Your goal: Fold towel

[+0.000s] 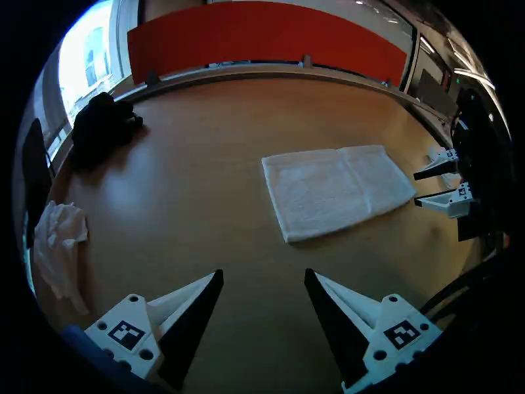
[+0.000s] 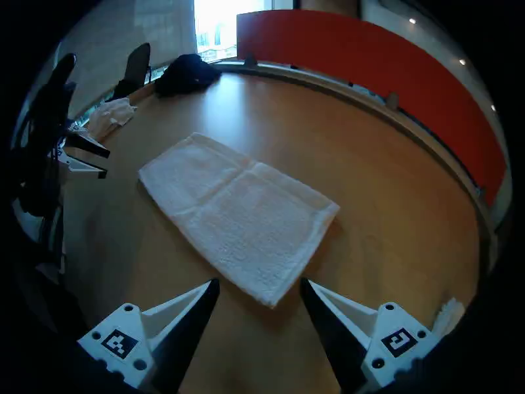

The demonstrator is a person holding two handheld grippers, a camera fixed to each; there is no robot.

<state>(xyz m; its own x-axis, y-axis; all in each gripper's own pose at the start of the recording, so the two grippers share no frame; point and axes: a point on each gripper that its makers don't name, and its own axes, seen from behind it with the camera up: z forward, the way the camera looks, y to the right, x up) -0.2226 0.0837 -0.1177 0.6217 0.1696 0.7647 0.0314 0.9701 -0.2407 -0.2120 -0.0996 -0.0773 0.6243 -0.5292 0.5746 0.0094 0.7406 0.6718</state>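
Wooden table [image 1: 197, 164] bears a folded white towel [image 1: 335, 187].

The towel [image 2: 236, 213] is white terry cloth, nubby and matt. The table [image 1: 197, 171] under it looks like smooth wood, with a soft sheen where window light falls. The left gripper [image 1: 263, 272] and right gripper [image 2: 260, 281] are white plastic, faced inside in matt black. The red panel [image 1: 262, 36] behind looks flat and matt.
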